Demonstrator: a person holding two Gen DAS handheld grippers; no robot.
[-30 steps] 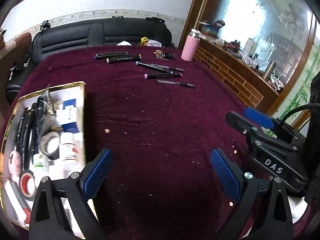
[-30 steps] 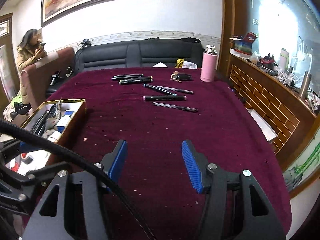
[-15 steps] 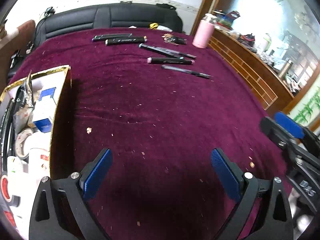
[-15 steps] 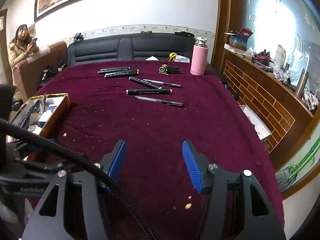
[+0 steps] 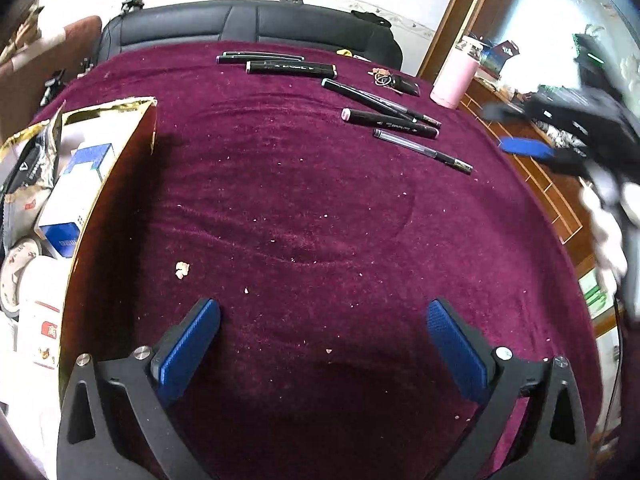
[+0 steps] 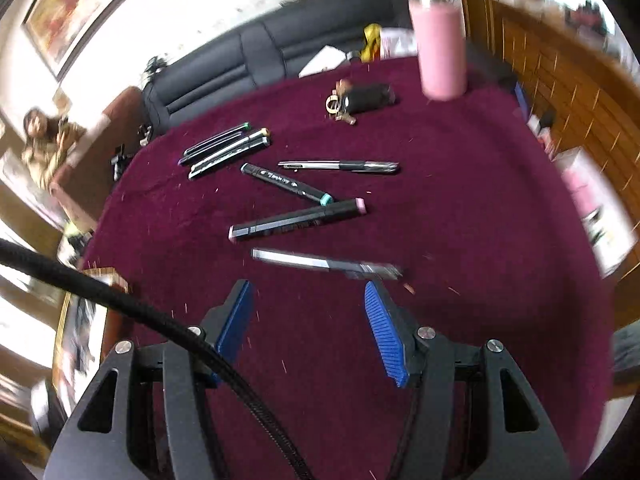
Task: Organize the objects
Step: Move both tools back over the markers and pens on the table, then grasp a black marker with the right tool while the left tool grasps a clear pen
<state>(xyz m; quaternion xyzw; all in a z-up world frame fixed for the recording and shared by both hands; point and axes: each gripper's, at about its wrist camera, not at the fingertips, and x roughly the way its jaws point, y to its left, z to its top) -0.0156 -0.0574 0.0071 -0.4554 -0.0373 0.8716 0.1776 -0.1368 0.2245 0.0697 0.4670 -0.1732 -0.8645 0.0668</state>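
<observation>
Maroon cloth: covered the table (image 5: pixel 320 208), dotted with pale crumbs.
Left hand-held gripper (image 5: pixel 324 344): low over bare cloth; its jaws had just been opening and stood wide apart, with nothing between them.
Right hand-held gripper (image 6: pixel 308 320): jaws partly apart and empty, just short of the nearest pen (image 6: pixel 324 263).
Box (image 5: pixel 116 136): gold-edged, at the table's left side, holding small cartons and tape rolls.
Markers: a pink-capped marker (image 6: pixel 296 219) lay just beyond that pen, then a teal-capped marker (image 6: pixel 286 182) and a second pen (image 6: pixel 340 166).
Far markers (image 6: pixel 228 148): a close group near the table's back edge.
Pink bottle (image 6: pixel 440 48): upright at the far right corner, beside a key pouch (image 6: pixel 366 98).
Sofa (image 5: pixel 248 24): black, behind the table.
</observation>
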